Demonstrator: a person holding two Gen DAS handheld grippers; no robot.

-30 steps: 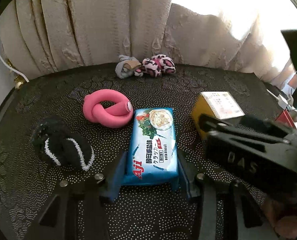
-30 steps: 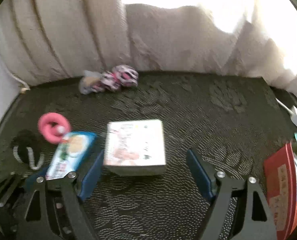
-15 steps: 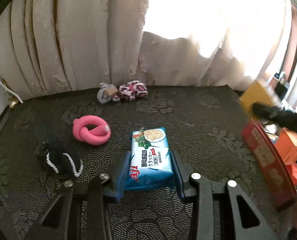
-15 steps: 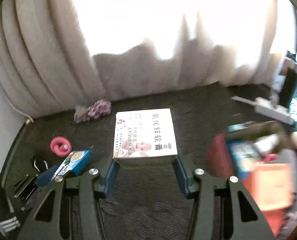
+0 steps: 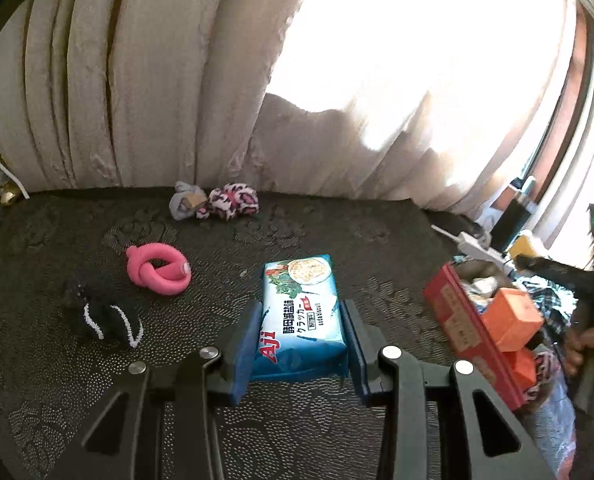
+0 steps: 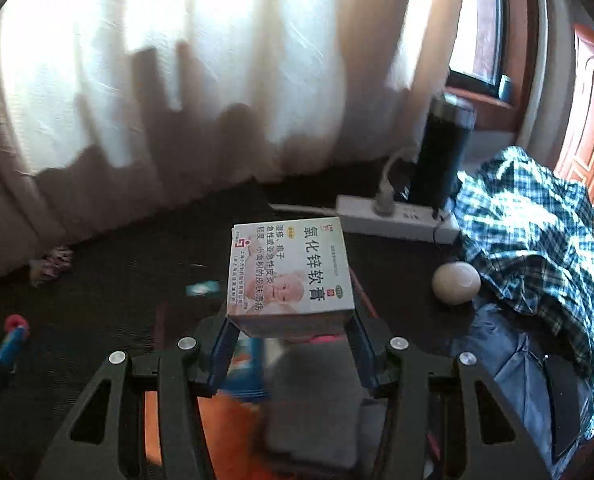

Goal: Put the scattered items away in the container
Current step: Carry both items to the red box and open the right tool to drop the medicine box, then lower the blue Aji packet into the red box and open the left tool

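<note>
My left gripper point(image 5: 300, 344) is shut on a blue biscuit packet point(image 5: 302, 314), lifted a little above the dark patterned table. A red box container point(image 5: 457, 320) with orange boxes point(image 5: 511, 318) inside stands to its right. My right gripper point(image 6: 289, 340) is shut on a white ointment box point(image 6: 289, 270) and holds it over the container's contents, which show blurred orange and grey below it. Still on the table lie a pink foam curler point(image 5: 157, 268), a black sock bundle point(image 5: 105, 314) and a pink leopard-print bundle point(image 5: 229, 202) beside a grey one point(image 5: 183, 204).
Cream curtains hang along the table's far edge. A white power strip point(image 6: 397, 220), a dark cylinder point(image 6: 441, 152) and a beige ball point(image 6: 456, 282) sit beyond the container. A plaid cloth point(image 6: 537, 240) is heaped at the right. A hand point(image 5: 589, 344) shows at the right edge.
The left gripper closed on the biscuit packet and raised it. The right gripper carried the ointment box rightward from the table's middle to above the container.
</note>
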